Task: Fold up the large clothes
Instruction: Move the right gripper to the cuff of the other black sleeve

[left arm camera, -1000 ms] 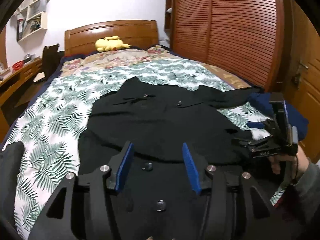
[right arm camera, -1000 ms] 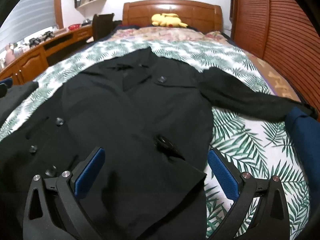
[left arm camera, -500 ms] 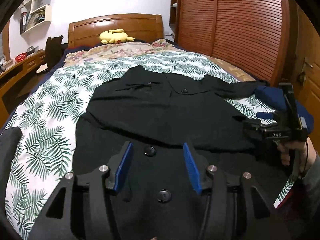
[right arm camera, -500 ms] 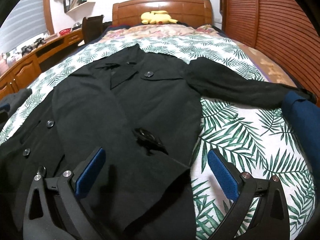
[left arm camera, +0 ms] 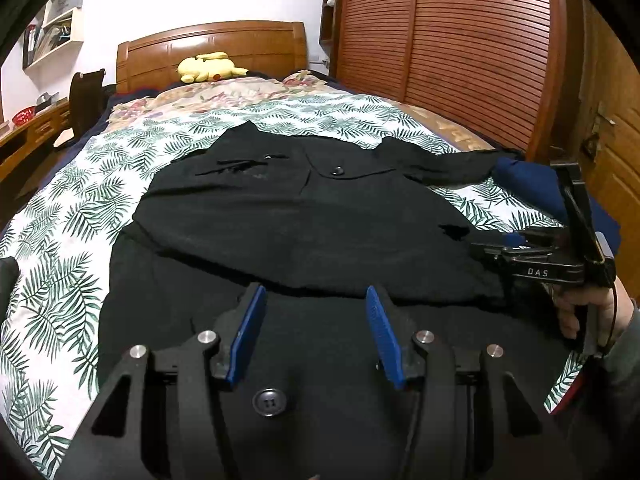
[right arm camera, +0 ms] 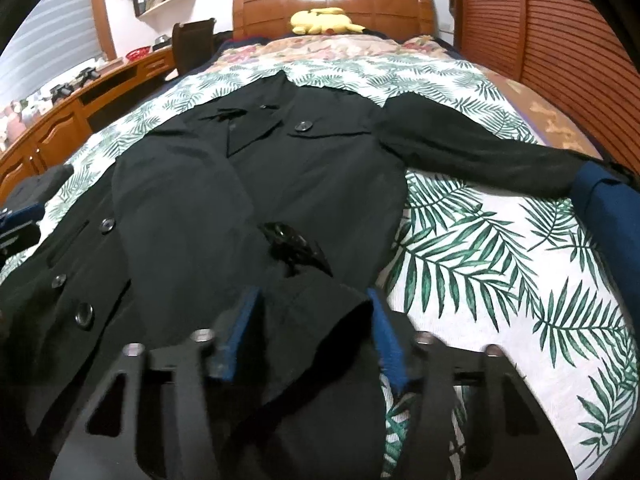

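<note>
Black coat [right arm camera: 256, 184] is spread on the bed [right arm camera: 500, 264]. Right hand-held gripper [right arm camera: 312, 328] just closed around its near hem corner; left hand-held gripper [left arm camera: 314, 328] hovers apart over the hem.

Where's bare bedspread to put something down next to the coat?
Bare leaf-print bedspread lies between the black coat, its outstretched sleeve and the navy garment; also between collar and floral quilt. The hem by both grippers is crowded.

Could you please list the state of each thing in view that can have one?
Coat: spread flat on the bed, one sleeve stretched out sideways.
Right gripper: jaws just closing, coat hem bunched between them.
Left gripper: jaws part open over the hem, gripping nothing.
Wardrobe: shut.
</note>
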{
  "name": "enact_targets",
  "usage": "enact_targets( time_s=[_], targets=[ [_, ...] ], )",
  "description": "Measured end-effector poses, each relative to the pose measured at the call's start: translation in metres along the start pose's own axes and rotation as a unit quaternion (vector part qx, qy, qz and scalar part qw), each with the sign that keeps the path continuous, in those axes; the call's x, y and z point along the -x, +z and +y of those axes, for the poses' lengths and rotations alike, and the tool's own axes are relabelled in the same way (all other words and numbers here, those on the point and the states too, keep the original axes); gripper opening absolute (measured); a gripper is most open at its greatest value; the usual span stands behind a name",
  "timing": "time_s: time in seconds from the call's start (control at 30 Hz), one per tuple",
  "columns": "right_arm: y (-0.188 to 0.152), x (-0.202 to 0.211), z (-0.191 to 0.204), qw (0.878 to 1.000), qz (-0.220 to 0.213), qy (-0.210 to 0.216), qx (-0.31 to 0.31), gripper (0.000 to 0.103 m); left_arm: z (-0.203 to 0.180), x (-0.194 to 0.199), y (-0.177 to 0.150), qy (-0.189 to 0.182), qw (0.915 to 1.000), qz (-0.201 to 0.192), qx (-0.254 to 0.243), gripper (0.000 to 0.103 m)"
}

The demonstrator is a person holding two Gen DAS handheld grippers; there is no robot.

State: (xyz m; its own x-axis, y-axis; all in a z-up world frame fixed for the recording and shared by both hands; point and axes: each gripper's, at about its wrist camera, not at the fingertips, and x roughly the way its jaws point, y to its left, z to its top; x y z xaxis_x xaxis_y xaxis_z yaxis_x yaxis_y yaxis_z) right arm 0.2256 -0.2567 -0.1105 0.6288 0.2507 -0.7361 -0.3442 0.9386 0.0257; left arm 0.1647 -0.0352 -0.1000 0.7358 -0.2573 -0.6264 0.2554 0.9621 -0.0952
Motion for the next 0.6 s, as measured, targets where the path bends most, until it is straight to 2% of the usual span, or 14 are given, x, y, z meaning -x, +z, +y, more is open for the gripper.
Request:
enact_targets(
  time_s=[0.1,0.23,0.3,0.53,0.6],
  targets=[
    [0.0,0.003,-0.001,1.0,-0.003,0.025,-0.007,0.026,-0.003,-0.002,0.002,-0.003,1.0,0.0,-0.003,0.051],
    [0.001,0.01,-0.004,0.999,-0.015,0.031,-0.016,0.015,-0.004,-0.004,0.003,-0.005,1.0,-0.002,-0.003,0.051],
    [0.001,0.016,-0.004,0.999,-0.023,0.025,-0.018,0.014,-0.005,-0.003,0.003,-0.007,1.0,-0.003,-0.003,0.051],
    [-0.004,0.042,0.013,0.998,-0.048,-0.027,0.032,0.011,-0.008,0.001,0.006,-0.013,0.9998,-0.01,-0.007,0.051],
    [-0.004,0.048,0.017,0.998,-0.051,-0.028,0.04,0.011,-0.008,0.002,0.007,-0.014,0.9998,-0.013,-0.006,0.051]
  ],
)
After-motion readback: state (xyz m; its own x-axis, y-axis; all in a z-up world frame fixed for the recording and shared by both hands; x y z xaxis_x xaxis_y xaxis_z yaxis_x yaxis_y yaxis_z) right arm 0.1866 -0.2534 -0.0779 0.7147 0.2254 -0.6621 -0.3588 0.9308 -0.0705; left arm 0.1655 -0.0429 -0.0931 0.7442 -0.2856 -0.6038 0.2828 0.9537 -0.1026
